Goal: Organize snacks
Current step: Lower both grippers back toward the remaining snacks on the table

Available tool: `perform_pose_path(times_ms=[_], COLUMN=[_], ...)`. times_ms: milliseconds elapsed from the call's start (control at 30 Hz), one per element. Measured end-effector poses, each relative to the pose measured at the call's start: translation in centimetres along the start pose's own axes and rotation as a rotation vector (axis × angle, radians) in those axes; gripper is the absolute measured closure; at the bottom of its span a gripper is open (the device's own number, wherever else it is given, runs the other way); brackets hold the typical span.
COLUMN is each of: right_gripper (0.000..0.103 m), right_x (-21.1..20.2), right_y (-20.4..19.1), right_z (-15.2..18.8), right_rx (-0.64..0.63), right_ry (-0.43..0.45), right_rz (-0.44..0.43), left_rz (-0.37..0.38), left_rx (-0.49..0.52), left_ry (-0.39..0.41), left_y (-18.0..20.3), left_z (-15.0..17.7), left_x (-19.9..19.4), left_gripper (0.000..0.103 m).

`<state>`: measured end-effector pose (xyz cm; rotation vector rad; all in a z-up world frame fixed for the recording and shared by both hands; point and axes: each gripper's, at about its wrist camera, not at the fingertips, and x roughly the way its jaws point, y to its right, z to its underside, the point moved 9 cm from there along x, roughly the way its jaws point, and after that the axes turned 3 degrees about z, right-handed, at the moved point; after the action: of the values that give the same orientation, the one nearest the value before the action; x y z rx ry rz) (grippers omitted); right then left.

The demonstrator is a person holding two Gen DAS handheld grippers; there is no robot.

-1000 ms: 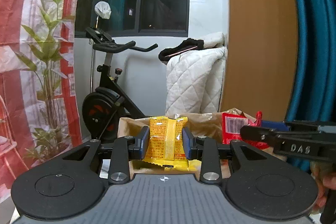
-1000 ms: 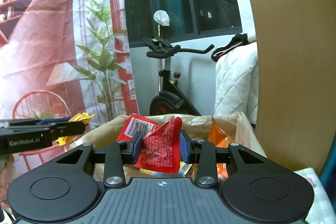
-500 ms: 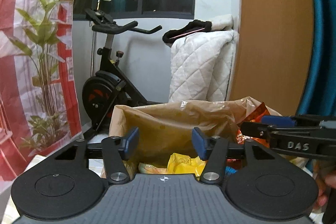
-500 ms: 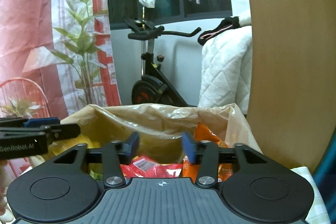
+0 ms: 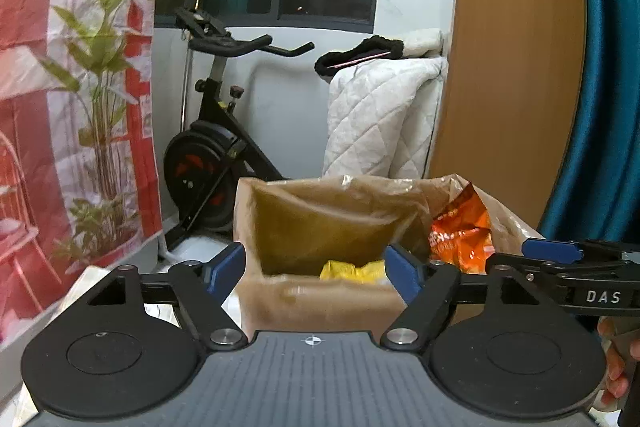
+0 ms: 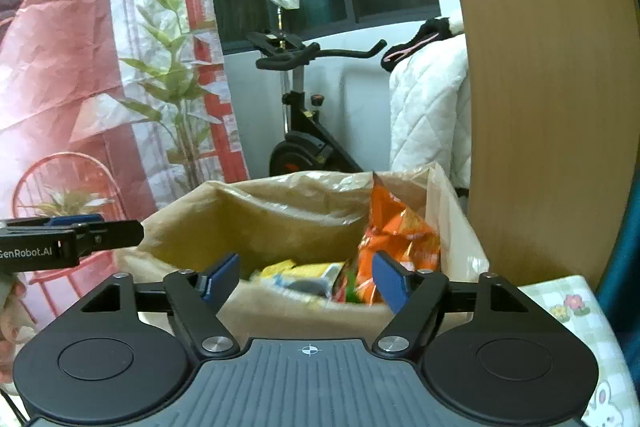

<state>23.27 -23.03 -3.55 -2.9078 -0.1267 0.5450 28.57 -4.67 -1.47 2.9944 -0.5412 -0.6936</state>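
A dim room with an exercise bike (image 5: 216, 163), a quilted white cover (image 5: 380, 123) and a wooden panel (image 5: 508, 67) stands behind a brown paper bag (image 5: 320, 223), whose open mouth faces both cameras.

The left gripper (image 5: 316, 267) hovers at the bag's near rim toward its left corner, jaws wide and opening, nothing between them. The right gripper (image 6: 306, 277) hovers at the same near rim toward the right side, jaws also opening and empty.

The snacks lie inside, below and ahead of both: a yellow packet (image 5: 352, 269) low by the near wall, nearer the left gripper, and an orange packet (image 6: 396, 227) upright against the bag's right wall, its long axis roughly vertical, just beyond the right gripper's right finger.

Judging by this, both hands are free for more; nothing else to fetch shows here.
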Motion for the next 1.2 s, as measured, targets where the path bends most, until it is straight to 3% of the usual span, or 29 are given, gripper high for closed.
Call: perform_pose_path(times_ms=[67, 300, 400, 600, 933, 1200], right_gripper=[0.024, 0.021, 0.016, 0.015, 0.019, 0.034], right_x=[-1.0, -3.5, -3.8, -3.4, -1.4, 1.0], right_y=[-0.4, -1.3, -1.2, -0.4, 0.2, 0.3], right_z=[0.5, 3.2, 4.4, 7.2, 13.0, 16.2], right_rx=[-0.009, -0.033, -0.024, 0.019, 0.052, 0.081], right_ry=[0.005, -0.016, -0.031, -0.078, -0.178, -0.259], right_rz=[-0.006, -0.018, -0.018, -0.005, 0.023, 0.022], left_rz=[0.005, 0.026, 0.039, 0.037, 0.012, 0.015], left_rx=[-0.006, 0.002, -0.003, -0.008, -0.060, -0.082], left_ry=[-0.010, -0.064, -0.093, -0.150, -0.212, -0.277], left_y=[0.1, 0.6, 0.8, 0.1, -2.9, -3.9], left_z=[0.8, 4.0, 5.7, 8.8, 11.8, 14.4], left_x=[-0.7, -2.1, -2.4, -2.6, -2.0, -0.1], left_gripper=[0.024, 0.024, 0.024, 0.024, 0.026, 0.031])
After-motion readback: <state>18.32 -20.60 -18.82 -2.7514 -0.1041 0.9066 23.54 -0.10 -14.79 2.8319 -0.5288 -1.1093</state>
